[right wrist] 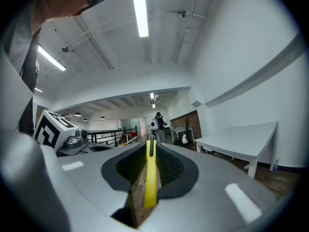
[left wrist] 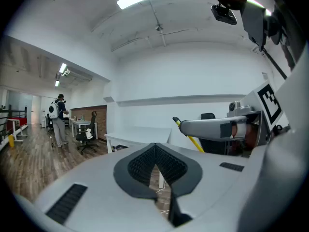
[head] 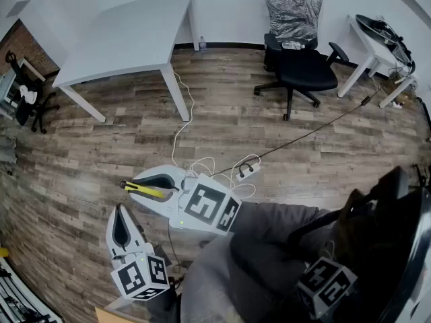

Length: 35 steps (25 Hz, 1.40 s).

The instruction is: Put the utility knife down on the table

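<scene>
While the right hand-held gripper (right wrist: 150, 148) clamps the utility knife (right wrist: 151, 180), the left hand-held gripper (left wrist: 155, 148) is closed, empty.

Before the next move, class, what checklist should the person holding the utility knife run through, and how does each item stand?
1. Grip: right claw clamps the utility knife: ok.
2. Spare tool: left claw shut, empty: ok.
3. Position: knife above the white table: not ok; it hangs over the floor, table apart.
4. Path to table free: not ok; cables lie on the floor.
5. Blade retracted: cannot tell.
</scene>
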Tool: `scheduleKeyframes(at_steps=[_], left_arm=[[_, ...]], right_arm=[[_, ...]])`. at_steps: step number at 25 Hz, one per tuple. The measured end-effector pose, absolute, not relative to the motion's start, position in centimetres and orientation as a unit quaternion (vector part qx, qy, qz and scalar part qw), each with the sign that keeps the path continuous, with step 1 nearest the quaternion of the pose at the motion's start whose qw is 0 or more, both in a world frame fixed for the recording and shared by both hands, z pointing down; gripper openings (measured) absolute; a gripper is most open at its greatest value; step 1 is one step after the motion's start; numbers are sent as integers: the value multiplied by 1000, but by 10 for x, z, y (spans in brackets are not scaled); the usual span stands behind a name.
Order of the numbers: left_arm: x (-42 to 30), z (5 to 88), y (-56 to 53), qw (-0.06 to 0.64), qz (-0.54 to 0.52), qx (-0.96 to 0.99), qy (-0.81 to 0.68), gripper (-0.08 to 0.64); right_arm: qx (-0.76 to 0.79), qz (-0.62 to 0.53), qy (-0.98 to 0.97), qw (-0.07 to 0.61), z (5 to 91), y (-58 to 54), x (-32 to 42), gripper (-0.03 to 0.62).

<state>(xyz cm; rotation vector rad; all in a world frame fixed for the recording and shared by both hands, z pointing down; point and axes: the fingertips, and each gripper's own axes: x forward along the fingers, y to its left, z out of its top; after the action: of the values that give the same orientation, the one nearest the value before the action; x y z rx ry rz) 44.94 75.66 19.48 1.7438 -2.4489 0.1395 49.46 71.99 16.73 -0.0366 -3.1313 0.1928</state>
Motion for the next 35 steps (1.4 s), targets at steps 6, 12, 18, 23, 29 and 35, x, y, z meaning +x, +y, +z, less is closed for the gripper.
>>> scheduleKeyframes(at_steps=[6, 12, 18, 23, 29, 35], left_arm=[[467, 197, 741, 67, 46, 568, -819, 2], [485, 200, 718, 70, 41, 552, -830, 2], [473, 205, 724, 68, 32, 527, -847, 3], [464, 214, 723, 85, 45, 526, -845, 3], [432, 229, 699, 86, 48, 541, -835, 2], [379, 228, 664, 83, 64, 565, -818, 2]], right_arm=[[-27, 70, -997, -4, 167, 703, 510, 63], [-44, 73, -996, 7, 172, 678, 532, 63], [-60, 72, -996, 8, 180, 677, 523, 63], [-64, 80, -995, 14, 189, 676, 512, 63], [-36, 84, -995, 25, 204, 652, 481, 63], [-8, 87, -996, 27, 207, 619, 426, 63]])
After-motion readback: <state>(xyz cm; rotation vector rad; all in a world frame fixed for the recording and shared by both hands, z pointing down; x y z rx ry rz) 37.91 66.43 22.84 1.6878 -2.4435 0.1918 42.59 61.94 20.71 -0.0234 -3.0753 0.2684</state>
